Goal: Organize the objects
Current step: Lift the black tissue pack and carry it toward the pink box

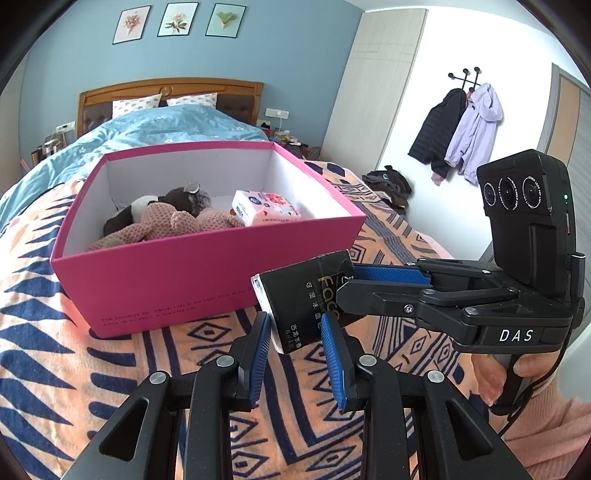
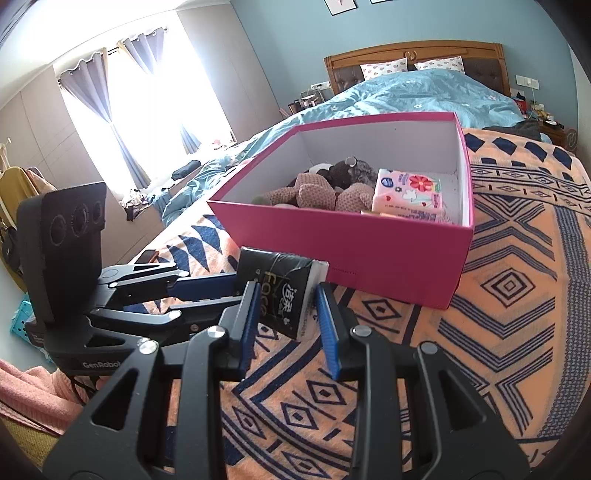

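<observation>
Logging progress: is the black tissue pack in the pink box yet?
Out. Black tissue pack hangs outside the pink box.

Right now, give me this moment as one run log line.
left gripper: shut on black tissue pack | right gripper: shut on black tissue pack | pink box: on bed, holds plush toys

Patterned orange-and-navy blanket (image 1: 55,369) spread over the bed. Blue floral duvet (image 1: 155,129) beyond it, at 12 o'clock; two print pillows (image 1: 136,105) against a wooden headboard (image 1: 170,86). Three framed botanical prints (image 1: 177,20) above. Jackets on a wall hook rack (image 1: 463,129) at 2 o'clock. Curtained window (image 2: 140,107) at 10 o'clock.
</observation>
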Demonstrator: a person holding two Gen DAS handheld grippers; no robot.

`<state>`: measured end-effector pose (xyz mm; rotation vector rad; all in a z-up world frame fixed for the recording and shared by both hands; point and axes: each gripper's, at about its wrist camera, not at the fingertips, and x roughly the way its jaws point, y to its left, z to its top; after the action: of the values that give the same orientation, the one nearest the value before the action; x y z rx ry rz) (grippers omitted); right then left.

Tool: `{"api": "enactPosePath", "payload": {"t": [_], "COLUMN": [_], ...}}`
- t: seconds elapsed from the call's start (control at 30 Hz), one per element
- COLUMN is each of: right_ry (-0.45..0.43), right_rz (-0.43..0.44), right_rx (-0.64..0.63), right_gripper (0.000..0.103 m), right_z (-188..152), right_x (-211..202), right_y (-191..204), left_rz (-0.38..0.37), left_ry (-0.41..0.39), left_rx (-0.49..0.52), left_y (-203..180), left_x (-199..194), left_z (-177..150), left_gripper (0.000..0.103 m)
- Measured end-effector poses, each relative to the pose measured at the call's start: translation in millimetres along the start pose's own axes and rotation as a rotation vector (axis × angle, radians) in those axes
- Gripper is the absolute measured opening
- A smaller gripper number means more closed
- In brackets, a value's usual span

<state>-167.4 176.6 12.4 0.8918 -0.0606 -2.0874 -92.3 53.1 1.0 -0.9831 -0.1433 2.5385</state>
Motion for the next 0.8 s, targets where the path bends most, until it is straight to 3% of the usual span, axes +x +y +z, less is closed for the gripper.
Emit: {"api": "enactPosePath", "payload": {"t": [0.8], "right_ry": [-0.046], "right_rz": [0.013], "right_rx": [-0.029], "right_gripper": [0.034], "right_z": [28.9], "right_x": [1.5], "right_y": [2.3], "left_rz": [0.031], "left_ry": [-0.046], "left_rx": [0.009], "left_y": [10.0], "left_x": [-3.1], "left_z": [24.4], "left_gripper": [0.028]}}
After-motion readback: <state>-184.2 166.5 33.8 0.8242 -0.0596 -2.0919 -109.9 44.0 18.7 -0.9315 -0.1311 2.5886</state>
